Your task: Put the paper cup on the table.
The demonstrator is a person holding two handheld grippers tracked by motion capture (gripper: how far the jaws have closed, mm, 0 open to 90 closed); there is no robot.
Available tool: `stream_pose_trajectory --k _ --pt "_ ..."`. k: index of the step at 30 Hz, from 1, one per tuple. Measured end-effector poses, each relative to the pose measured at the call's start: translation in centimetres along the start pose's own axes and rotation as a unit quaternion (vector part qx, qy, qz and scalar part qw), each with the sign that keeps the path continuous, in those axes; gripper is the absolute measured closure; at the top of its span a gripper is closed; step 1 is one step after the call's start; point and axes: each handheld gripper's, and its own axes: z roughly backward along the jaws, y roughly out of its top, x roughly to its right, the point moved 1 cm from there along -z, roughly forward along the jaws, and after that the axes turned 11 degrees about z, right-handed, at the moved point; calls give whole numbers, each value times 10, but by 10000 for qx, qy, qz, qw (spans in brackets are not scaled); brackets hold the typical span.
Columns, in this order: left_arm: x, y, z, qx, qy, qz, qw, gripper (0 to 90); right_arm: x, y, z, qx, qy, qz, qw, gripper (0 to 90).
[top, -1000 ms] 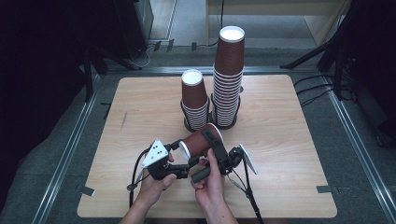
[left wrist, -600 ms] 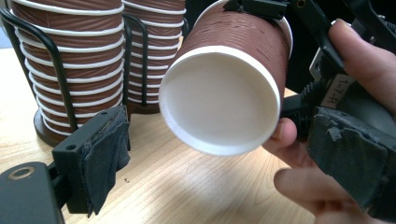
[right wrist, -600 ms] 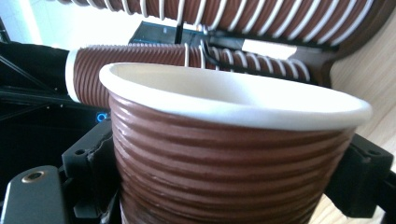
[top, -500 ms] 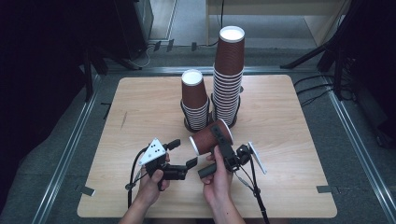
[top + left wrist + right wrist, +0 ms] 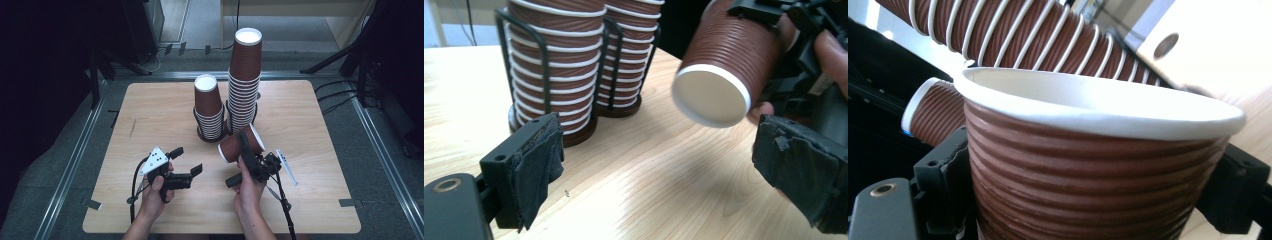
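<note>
Near seven o'clock on table (image 5: 310,210): left gripper (image 5: 186,162), jaws spread, nothing between, having just been opening.
Twelve o'clock, middle: short stack (image 5: 208,107) of cups in wire holder, upside down.
One o'clock beside it: tall stack (image 5: 245,75), likewise upside down.
Five o'clock: right gripper (image 5: 239,159) pinching single cup (image 5: 241,145), tilted, lifted off the wood.
Step in hand: likely carrying the separated cup away, handover finished.
Next move: probably turning cup upside down, lining rim over a stack, lowering squarely.

Grey floor (image 5: 390,165), metal rails (image 5: 75,165), dark surroundings, wooden furniture (image 5: 300,12).
</note>
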Motion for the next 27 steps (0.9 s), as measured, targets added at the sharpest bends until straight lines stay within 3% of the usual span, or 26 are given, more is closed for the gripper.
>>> stream_pose_trajectory --k 3,4,14,19,20,27 --pt "-4 0 3 20 87 27 10000 66 3 4 0 162 -92 447 9988 123" --pt "-6 0 4 22 103 35 9999 66 6 8 1 230 -175 696 9972 123" --pt "-19 1 12 67 297 131 9995 66 13 23 4 457 -336 1234 9907 122" --pt "-24 1 16 98 383 159 9991 66 14 32 5 624 -397 1594 9844 121" --pt "-25 1 17 100 403 176 9990 66 14 32 5 624 -397 1594 9844 121" --pt "-34 -2 23 102 583 236 9980 66 19 36 6 748 -508 2124 9730 120"
